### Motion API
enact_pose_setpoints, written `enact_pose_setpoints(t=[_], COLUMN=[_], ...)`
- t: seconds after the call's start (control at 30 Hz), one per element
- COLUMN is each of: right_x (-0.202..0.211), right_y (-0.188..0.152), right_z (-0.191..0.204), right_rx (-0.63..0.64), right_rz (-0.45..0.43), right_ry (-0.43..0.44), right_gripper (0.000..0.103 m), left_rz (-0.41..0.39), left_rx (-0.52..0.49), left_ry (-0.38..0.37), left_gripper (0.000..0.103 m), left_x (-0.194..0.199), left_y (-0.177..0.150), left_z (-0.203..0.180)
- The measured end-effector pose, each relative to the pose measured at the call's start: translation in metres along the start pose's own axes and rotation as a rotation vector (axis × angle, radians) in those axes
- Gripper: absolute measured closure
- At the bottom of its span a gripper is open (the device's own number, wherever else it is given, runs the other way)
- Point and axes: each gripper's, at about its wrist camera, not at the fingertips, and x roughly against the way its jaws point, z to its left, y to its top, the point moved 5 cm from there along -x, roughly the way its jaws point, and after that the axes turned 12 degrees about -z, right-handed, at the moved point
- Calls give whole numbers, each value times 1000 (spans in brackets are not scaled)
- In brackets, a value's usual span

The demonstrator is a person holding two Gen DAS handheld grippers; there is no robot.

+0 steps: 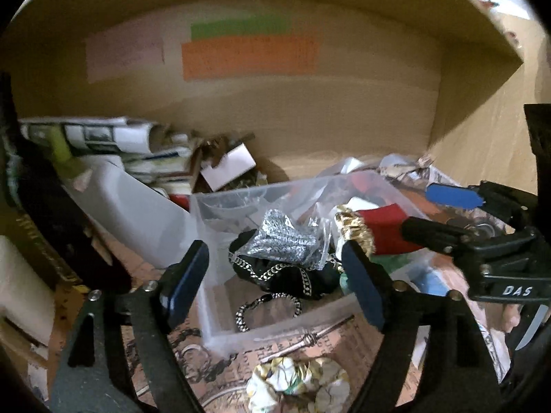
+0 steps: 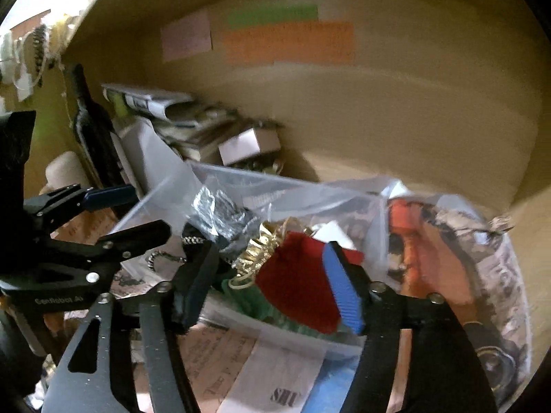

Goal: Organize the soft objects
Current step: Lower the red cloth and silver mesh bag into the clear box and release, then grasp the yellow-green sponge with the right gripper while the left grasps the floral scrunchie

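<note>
Cardboard wall [image 1: 310, 110] at twelve o'clock, orange note [image 1: 249, 56] stuck on it, newsprint-covered surface [image 1: 275, 340] below, clear bin [image 1: 220, 206] centre, left gripper [image 1: 275, 285] fingers wide, right gripper [image 2: 272, 289] wide around red cloth [image 2: 299, 282]

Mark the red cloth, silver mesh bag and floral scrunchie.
red cloth [image 2: 296, 282]: right wrist view, middle of its flat red face.
silver mesh bag [image 1: 282, 237]: left wrist view, centre of the mesh.
floral scrunchie [image 1: 296, 382]: left wrist view, middle of its ruffles.
</note>
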Motion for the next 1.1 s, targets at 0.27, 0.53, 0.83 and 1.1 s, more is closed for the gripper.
enact_pose_setpoints(t=[0.27, 0.53, 0.83, 1.1], right_x=[50, 66, 65, 53], right_y=[-2, -47, -99, -122], right_z=[11, 16, 20, 20], right_rx=[16, -29, -94, -146], right_rz=[-79, -10, 103, 177], right_ry=[-7, 10, 33, 60], right_gripper=[21, 20, 20, 39], left_rz=[-39, 71, 216, 277], left_rx=[-20, 1, 25, 70], left_ry=[5, -22, -18, -36], left_gripper=[5, 3, 3, 34], left_x=[40, 48, 28, 12], left_y=[-11, -56, -108, -121], left_z=[-2, -7, -9, -7])
